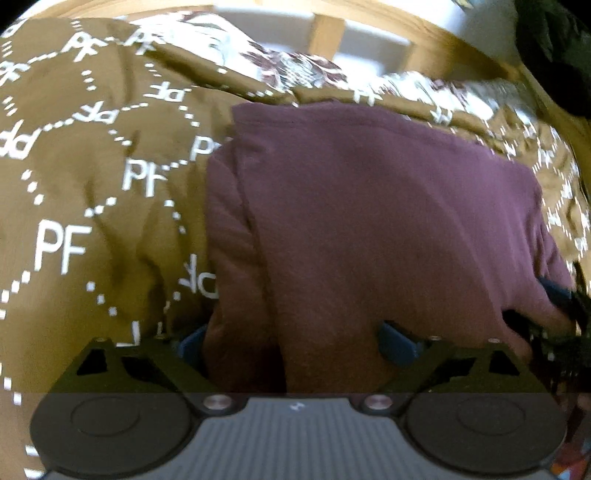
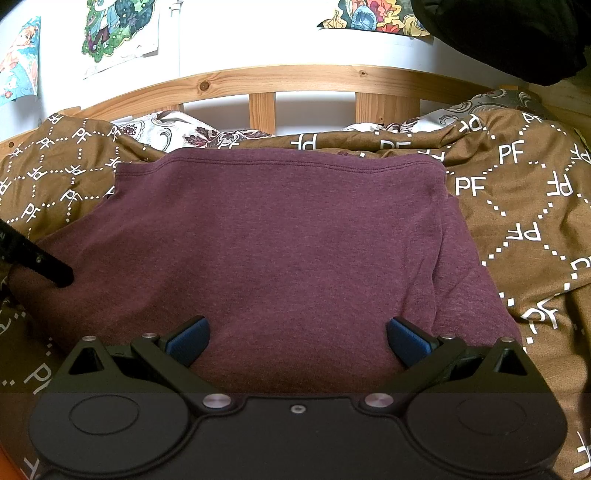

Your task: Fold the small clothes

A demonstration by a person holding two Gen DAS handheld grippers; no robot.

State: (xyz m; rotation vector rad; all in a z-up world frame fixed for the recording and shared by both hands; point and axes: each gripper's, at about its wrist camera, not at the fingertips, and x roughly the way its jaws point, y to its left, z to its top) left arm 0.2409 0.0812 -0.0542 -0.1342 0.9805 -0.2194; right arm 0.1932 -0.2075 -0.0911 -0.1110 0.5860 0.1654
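Observation:
A maroon garment [image 2: 280, 243] lies folded in layers on a brown bedspread printed with white PF letters [image 2: 524, 206]. It also fills the left wrist view [image 1: 369, 221]. My right gripper [image 2: 297, 341] is open, its blue pads [image 2: 188, 341] spread over the garment's near edge. My left gripper [image 1: 291, 343] is open too, with maroon cloth bunched between its wide-apart blue pads [image 1: 400, 345]. Part of the left gripper shows as a black finger at the left edge of the right wrist view [image 2: 40, 264]. The right gripper's blue pad shows at the right edge of the left wrist view [image 1: 557, 295].
A wooden bed rail [image 2: 266, 83] runs along the far side. A floral sheet [image 2: 177, 134] peeks out under the bedspread [image 1: 74, 184]. A white wall with posters [image 2: 118, 29] stands behind. A dark item [image 2: 509, 33] hangs at upper right.

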